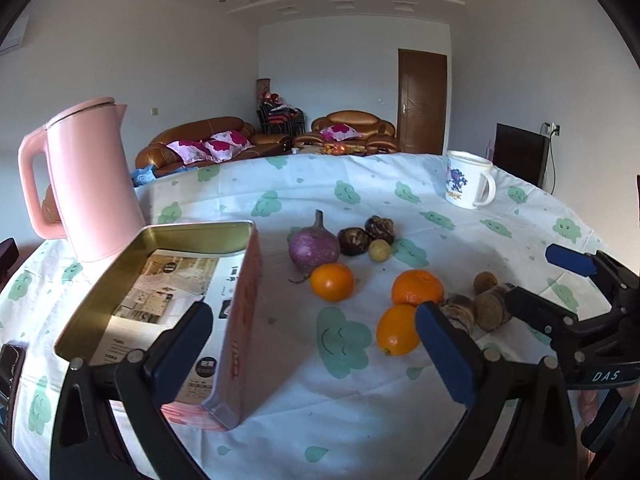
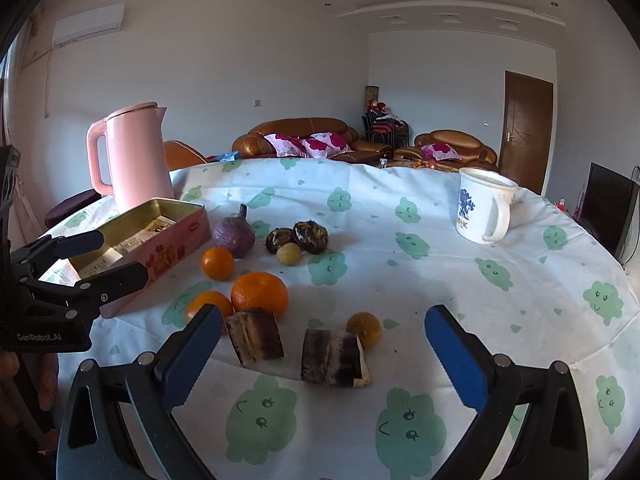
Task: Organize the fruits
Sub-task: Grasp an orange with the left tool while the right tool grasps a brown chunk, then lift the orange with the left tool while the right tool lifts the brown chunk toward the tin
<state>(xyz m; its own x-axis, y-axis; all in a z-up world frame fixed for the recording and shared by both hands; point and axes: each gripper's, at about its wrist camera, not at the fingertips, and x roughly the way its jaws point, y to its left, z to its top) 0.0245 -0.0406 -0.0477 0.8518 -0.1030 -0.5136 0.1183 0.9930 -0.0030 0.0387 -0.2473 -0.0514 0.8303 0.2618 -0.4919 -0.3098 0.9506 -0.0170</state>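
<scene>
Loose fruit lies mid-table on a cloud-print cloth: three oranges [image 1: 332, 282] [image 1: 417, 287] [image 1: 396, 330], a purple root [image 1: 313, 246], two dark chestnut-like pieces [image 1: 353, 241] and a small yellow fruit [image 1: 379, 250]. Two cut cane chunks [image 2: 255, 336] [image 2: 332, 358] and a dull orange fruit [image 2: 364, 329] lie closest to my right gripper [image 2: 323, 320], which is open and empty above them. My left gripper [image 1: 314, 316] is open and empty too, straddling the right wall of the pink tin box [image 1: 236, 312]. Only paper shows inside the box.
A pink kettle [image 1: 88, 184] stands behind the box at the left. A white printed mug [image 2: 482, 204] sits at the far right of the table. The round table's edge curves away on the right [image 2: 624, 280]. Sofas and a door lie beyond.
</scene>
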